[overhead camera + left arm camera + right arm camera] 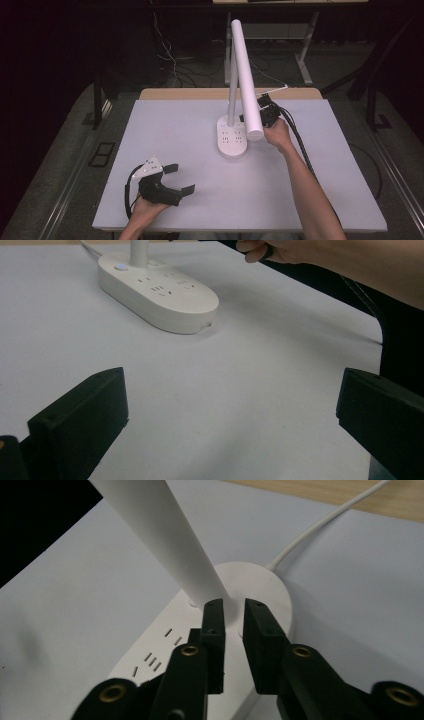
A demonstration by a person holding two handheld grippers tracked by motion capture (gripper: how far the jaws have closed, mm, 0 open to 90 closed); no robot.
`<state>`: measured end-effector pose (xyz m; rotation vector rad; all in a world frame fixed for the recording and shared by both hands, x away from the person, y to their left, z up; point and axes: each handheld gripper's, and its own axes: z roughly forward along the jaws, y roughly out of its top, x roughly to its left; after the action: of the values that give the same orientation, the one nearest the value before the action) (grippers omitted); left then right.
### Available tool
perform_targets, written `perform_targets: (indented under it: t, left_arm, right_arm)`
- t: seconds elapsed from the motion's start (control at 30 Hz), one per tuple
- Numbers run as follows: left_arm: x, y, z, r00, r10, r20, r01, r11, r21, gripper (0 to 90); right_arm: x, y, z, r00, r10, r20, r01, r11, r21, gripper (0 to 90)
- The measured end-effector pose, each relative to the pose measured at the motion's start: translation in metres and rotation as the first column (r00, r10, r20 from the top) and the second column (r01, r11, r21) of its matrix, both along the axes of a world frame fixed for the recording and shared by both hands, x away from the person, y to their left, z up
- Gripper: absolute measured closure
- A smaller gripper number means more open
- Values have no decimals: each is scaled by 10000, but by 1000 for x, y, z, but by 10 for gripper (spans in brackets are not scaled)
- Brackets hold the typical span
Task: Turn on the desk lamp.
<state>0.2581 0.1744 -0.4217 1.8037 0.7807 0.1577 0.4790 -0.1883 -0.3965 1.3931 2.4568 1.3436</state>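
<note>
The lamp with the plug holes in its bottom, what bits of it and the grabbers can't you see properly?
- High view: the lamp head covers the right gripper, so its jaw tips are hidden.
- Right gripper view: the jaws stand almost closed at the lamp head's end; contact cannot be told.
- Left gripper view: the top edge cuts off the lamp above its base.
- High view: the socket markings are too small to read.

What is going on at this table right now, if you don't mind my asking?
A person is working on a white desk lamp at the middle of the table. The right gripper is up at the lamp's tilted head, jaws nearly together with a narrow gap, nothing visibly pinched. The left gripper rests on the table near the front edge, jaws wide open and empty.
</note>
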Motion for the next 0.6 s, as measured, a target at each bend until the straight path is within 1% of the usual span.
perform_targets:
  t: [0.03,0.1,0.23,0.27,0.37,0.43,0.6]
  left_arm:
    - [0,0,0,10000,2,-8,-2,10000,-4,0]
    - [0,0,0,10000,-10,-13,10,10000,2,0]
    - [0,0,0,10000,-19,-10,19,10000,-10,0]
    - [0,0,0,10000,-21,-12,21,10000,-10,0]
    - [0,0,0,10000,-34,-14,34,10000,-9,0]
    - [1,0,0,10000,-45,-18,45,10000,11,0]
    - [1,0,0,10000,-45,-25,45,10000,4,0]
  right_arm:
    - [2,1,-4,10000,-7,-30,7,10000,45,834]
    - [4,1,-7,9999,-21,-104,21,10000,54,866]
    - [7,2,-13,9998,-116,-166,117,9999,71,897]
    - [8,2,-13,9996,-143,-228,145,9999,87,897]
    - [10,3,-17,9999,-87,-122,88,10000,47,897]
    - [11,4,-21,9997,-73,-242,75,9999,75,897]
    - [13,6,-26,9995,-135,-288,139,9998,141,897]
